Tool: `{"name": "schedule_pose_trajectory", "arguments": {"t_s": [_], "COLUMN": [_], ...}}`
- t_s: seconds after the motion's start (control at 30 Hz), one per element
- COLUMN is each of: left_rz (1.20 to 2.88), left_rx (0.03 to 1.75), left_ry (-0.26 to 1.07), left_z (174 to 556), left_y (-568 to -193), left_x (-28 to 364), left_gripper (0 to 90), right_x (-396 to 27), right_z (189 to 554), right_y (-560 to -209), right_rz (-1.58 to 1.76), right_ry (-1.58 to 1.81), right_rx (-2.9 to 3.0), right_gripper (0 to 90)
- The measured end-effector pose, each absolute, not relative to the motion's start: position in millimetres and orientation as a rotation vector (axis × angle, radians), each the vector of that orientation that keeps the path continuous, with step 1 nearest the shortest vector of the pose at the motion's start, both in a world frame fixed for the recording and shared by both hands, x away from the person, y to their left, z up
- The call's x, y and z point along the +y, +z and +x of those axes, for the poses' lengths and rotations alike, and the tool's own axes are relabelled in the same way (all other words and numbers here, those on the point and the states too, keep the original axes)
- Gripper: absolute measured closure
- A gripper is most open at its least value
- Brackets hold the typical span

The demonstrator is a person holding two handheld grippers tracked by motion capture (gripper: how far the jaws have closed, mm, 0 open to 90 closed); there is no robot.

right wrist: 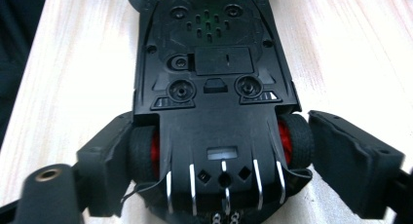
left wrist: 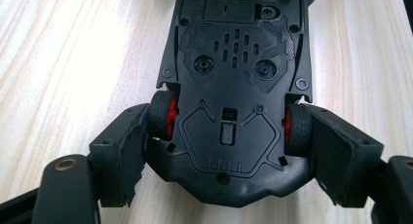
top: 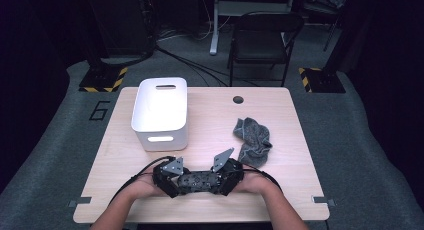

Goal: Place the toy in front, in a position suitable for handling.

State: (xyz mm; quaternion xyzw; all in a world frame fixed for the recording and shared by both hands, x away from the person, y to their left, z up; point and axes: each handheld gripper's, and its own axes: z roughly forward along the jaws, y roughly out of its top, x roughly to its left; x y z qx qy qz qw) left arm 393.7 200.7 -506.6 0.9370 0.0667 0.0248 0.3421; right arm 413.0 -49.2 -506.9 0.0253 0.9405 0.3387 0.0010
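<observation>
Toy car (top: 200, 180) held upside down above the tabletop (top: 210, 115), near the white bin (top: 160, 112). Left hand-held gripper (left wrist: 229, 131) clamps 1 wheel pair; right hand-held gripper (right wrist: 219, 146) stands slightly open, left pad touching. Likely next: right release, then binning.

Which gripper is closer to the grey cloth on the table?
Right. The right gripper holds the toy car's end just below the grey cloth; the left gripper holds the car's far end, toward the white bin.

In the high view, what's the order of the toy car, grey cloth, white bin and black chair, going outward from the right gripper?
1. Toy car, upside down, between right gripper jaws.
2. Grey cloth, just beyond, right.
3. White bin, left, farther.
4. Black chair, behind table.
</observation>
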Motion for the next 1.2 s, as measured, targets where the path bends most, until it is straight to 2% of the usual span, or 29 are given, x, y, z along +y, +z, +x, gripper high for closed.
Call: {"name": "schedule_pose_trajectory", "arguments": {"t_s": [0.13,0.43,0.47,0.53,0.6,0.83,0.87,1.07,1.2], "left_rz": [2.436,2.438,2.438,2.460,2.458,2.453,2.454,2.450,2.451], "left_rx": [0.180,0.185,0.193,0.185,0.187,0.186,0.181,0.191,0.191], "left_ry": [0.094,0.072,0.071,0.077,0.073,0.104,0.095,0.087,0.071], "left_z": [390,392,392,391,391,388,389,389,390], "left_y": [-506,-508,-509,-510,-511,-511,-511,-513,-513], "left_x": [201,201,201,201,201,202,202,203,204], "left_gripper": [22.6,22.5,22.6,22.7,22.7,22.9,22.9,23.0,23.0], "right_x": [-50,-50,-50,-51,-56,-82,-100,-142,-160], "right_z": [411,410,409,411,410,415,422,443,457], "right_y": [-505,-505,-504,-500,-492,-460,-452,-441,-439], "right_rz": [0.055,0.034,0.041,0.059,0.086,0.189,0.300,0.448,0.545], "right_ry": [1.055,1.062,1.065,1.085,1.111,1.141,1.109,1.053,0.993], "right_rx": [2.955,2.945,2.944,2.956,2.936,2.825,2.759,2.673,2.644], "right_gripper": [23.2,23.9,23.4,16.5,15.7,16.7,18.0,18.5,14.8]}}
